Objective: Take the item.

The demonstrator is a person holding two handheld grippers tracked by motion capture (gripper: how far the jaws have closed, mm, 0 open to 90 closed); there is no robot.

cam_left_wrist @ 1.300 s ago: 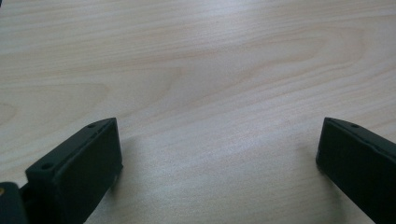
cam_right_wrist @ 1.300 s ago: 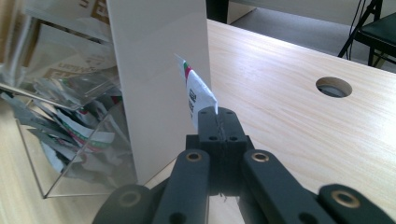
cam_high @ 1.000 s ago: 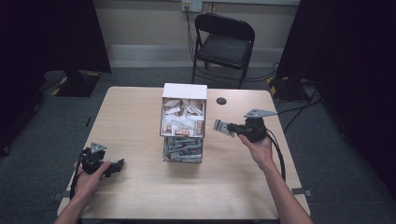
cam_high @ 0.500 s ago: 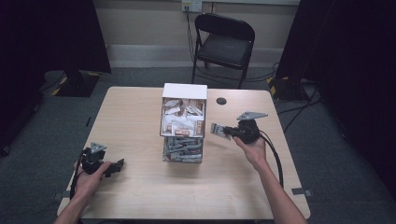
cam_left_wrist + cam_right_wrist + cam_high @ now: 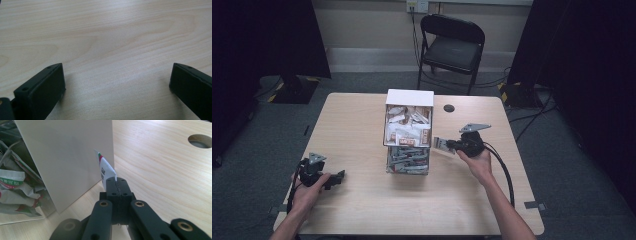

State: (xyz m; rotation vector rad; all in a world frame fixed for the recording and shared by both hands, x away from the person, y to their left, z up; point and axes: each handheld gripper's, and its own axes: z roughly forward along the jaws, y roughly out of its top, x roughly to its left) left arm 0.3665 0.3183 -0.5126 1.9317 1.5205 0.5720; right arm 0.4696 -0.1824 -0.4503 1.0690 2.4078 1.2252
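A white box (image 5: pixel 409 98) with an open front stands mid-table; several sachets fill its upper shelf and a clear lower bin (image 5: pixel 408 160). My right gripper (image 5: pixel 451 145) is just right of the box, shut on a small white sachet (image 5: pixel 441 144) with red and green print. In the right gripper view the sachet (image 5: pixel 106 168) sticks up from the closed jaws of my right gripper (image 5: pixel 117 182), close to the box's plain side wall (image 5: pixel 70 157). My left gripper (image 5: pixel 339 177) rests low at the table's front left, open; the left gripper (image 5: pixel 117 82) has bare wood between its jaws.
A round cable hole (image 5: pixel 449 108) sits behind the right gripper, and the same cable hole (image 5: pixel 201 141) appears in the right gripper view. A black folding chair (image 5: pixel 452 45) stands beyond the table's far edge. A black cable (image 5: pixel 504 172) trails along the right forearm.
The right gripper has come down and to the left, nearer the box's side, still holding the sachet. The left gripper has stayed put.
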